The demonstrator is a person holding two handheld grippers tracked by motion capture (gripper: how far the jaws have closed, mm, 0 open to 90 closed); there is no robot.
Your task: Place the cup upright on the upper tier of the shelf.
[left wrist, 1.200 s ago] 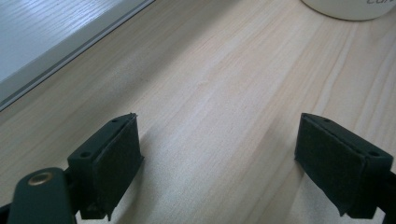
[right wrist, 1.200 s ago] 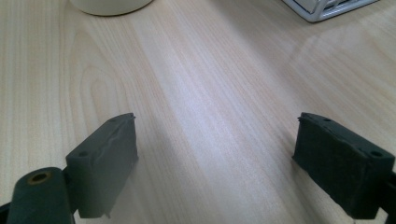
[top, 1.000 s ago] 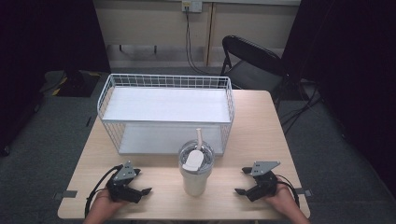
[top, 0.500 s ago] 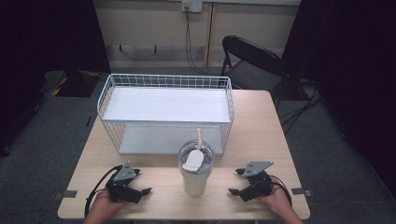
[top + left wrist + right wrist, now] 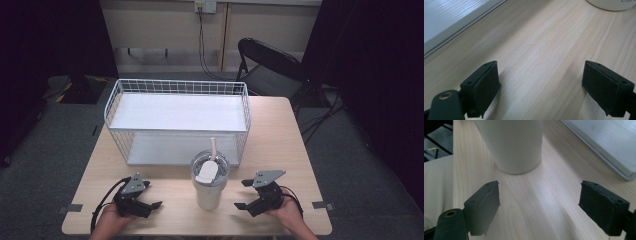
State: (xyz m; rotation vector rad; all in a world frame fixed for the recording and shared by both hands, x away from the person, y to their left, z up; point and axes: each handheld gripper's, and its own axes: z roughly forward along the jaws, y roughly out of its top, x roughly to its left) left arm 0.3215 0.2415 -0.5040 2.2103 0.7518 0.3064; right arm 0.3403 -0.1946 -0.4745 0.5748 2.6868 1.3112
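A white tumbler (image 5: 208, 184) with a clear lid and a pale straw stands upright on the wooden table (image 5: 280, 145), near its front edge. My right gripper (image 5: 243, 194) rests open on the table just right of the tumbler, jaws pointing at it. In the right gripper view the tumbler's base (image 5: 512, 143) stands a short way beyond my open right gripper (image 5: 540, 203). My left gripper (image 5: 152, 200) lies open on the table left of the tumbler. The tumbler's bottom rim (image 5: 611, 5) shows at the top right of the left gripper view, beyond my empty left gripper (image 5: 541, 86).
A white wire basket (image 5: 177, 120) with a flat white shelf across its top stands behind the tumbler. Its base edge (image 5: 599, 152) shows in the right gripper view. A black folding chair (image 5: 267, 65) stands past the table's far right corner. Cables trail from both grippers.
My right gripper has slid left along the table, closer to the tumbler. The left gripper and the tumbler have not moved.
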